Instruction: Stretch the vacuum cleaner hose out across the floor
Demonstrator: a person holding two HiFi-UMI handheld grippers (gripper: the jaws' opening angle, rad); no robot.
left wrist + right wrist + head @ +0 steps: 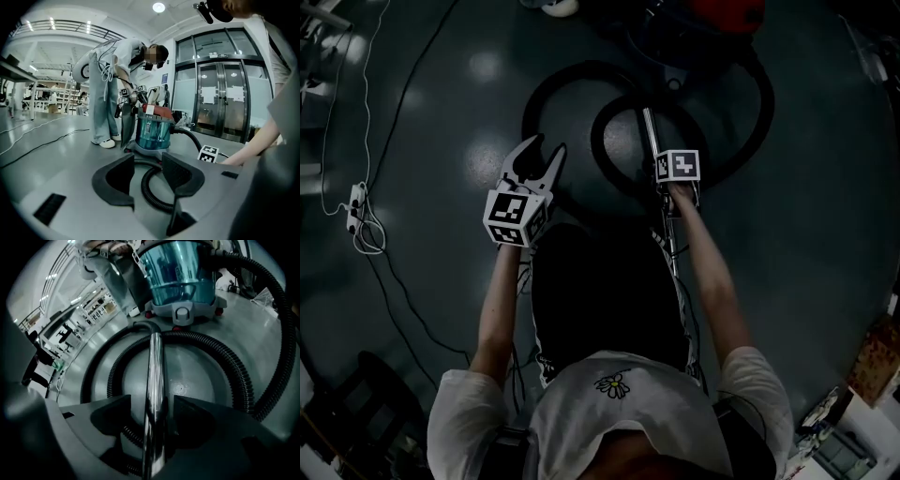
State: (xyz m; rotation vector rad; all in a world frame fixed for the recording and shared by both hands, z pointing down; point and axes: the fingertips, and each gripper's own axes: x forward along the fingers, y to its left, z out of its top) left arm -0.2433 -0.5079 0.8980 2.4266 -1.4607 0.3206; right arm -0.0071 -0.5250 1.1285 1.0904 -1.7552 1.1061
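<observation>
Take the vacuum cleaner as your marker: it stands on the floor straight ahead of you, and the hose lies coiled just in front of it, on your side. In the head view the hose makes two overlapping loops, with a further arc curving round from the side of the vacuum cleaner. Nothing is laid out straight, so the stretching has hardly begun and almost all of it is left to do.

Your right gripper is clenched on the metal wand, a jaw pressed to each side of the shiny tube. The tube runs from between the jaws towards the base of the vacuum cleaner and meets the hose just short of it. That is the one part of the job in hand: you have the free end.

Your left gripper is released, jaws spread and holding nothing. It hovers over a bend of hose nearer to you than the vacuum cleaner, not touching it.

Another person is bent over just behind the vacuum cleaner. What remains, by my reading, is to draw the wand away from the vacuum cleaner until the loops open out flat.
</observation>
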